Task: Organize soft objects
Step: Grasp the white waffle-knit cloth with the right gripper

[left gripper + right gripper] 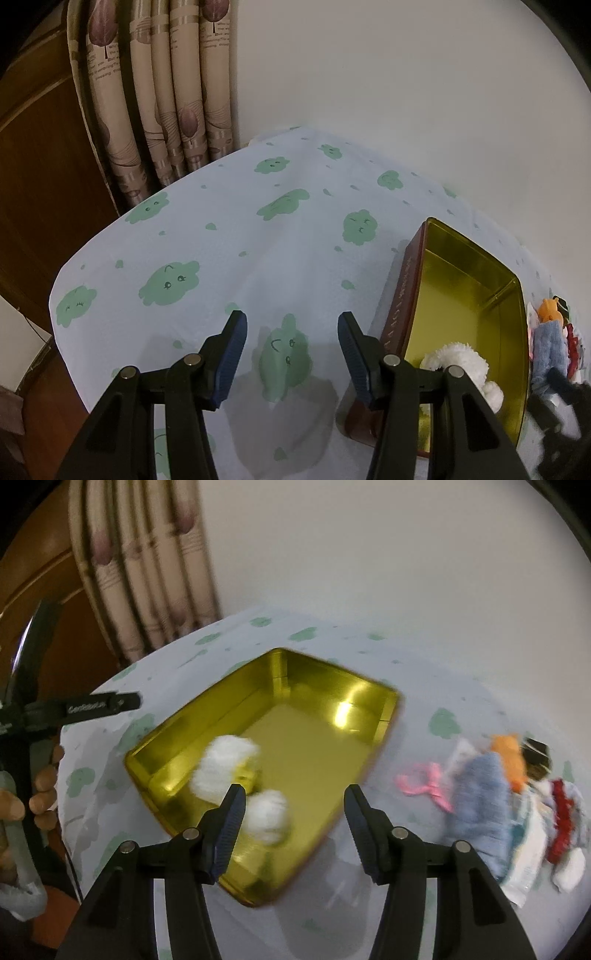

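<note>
Pale cloth printed with green clouds covers the table, with a white wall and a striped curtain behind. On it a gold tin stands open, and a white plush lies inside near the close corner. The right gripper hangs over the tin's near edge with its jaws spread and nothing between them; the plush appears just released. The left gripper is held over bare cloth beside the tin, jaws also apart and empty. The step in hand is judged to be the withdrawal toward the next item: the right gripper is best lifted clear of the tin's rim before being swung right, so that the tin is not nudged. The pile to the right of the tin is where the remaining soft things lie: a blue cloth, a pink ribbon, an orange toy and a red piece, overlapping closely. A single item should be pinched at a free edge, or neighbours may be dragged along. Blur hides finer detail there.
</note>
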The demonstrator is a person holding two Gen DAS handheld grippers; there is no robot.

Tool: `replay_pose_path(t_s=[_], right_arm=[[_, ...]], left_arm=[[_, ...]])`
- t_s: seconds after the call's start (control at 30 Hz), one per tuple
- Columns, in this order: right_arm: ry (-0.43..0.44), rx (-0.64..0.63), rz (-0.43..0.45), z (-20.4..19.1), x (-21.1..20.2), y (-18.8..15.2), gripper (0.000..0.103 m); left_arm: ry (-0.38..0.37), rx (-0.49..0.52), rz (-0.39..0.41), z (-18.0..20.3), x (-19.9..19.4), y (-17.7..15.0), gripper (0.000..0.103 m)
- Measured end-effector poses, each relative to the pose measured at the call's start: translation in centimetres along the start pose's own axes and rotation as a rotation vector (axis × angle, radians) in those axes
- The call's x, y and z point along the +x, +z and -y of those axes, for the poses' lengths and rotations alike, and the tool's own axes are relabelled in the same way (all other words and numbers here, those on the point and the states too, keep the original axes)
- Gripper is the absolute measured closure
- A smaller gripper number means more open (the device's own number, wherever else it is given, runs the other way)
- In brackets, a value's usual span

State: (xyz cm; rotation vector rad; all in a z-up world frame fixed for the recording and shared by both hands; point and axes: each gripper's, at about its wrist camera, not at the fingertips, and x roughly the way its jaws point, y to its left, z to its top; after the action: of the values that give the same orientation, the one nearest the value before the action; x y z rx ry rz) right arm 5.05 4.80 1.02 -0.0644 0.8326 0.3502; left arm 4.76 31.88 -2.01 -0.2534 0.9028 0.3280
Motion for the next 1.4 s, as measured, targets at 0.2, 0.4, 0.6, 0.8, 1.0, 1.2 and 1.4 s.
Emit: replay_pose_path(t_s=[0.2,0.4,0.6,0.8,1.0,1.2,1.4], right_arm=[[-0.157,0.126,0.028,8.0,-2.8,-1.3,0.045],[-0.351,0.265,0.01,17.3,-5.0,-4.6,0.036],[-0.484,0.369,-0.032,25.1,-5.3,-7.8,0.03],[-0.495,0.42,-0.038,29.4,-3.7,-9.0,0.02],[-0.471,0.426,-0.047,32.5,-1.8,-9.9,0.017],[-0.436,0.433,-0.077,33.0,-0.5,-10.7,0.012],[-0.398,0.465,-0.104,33.6,-0.2,-11.2,0.0]], left_arm=[[0.008,0.012,0.003,0.2,-0.1,-0.1,0.051],[0.025,0.033,0.007,0.7,-0.1,-0.2,0.051],[0.047,0.065,0.016,1.4,-0.1,-0.3,0.051],[0.056,0.11,0.018,2.6,-0.2,-0.9,0.051],[0.059,0.17,0.051,4.7,-1.9,-1.4,0.051],[0.04,0.257,0.065,8.4,-3.5,-1.7,0.051],[-0.069,0.318,0.048,13.3,-5.0,-1.9,0.051]])
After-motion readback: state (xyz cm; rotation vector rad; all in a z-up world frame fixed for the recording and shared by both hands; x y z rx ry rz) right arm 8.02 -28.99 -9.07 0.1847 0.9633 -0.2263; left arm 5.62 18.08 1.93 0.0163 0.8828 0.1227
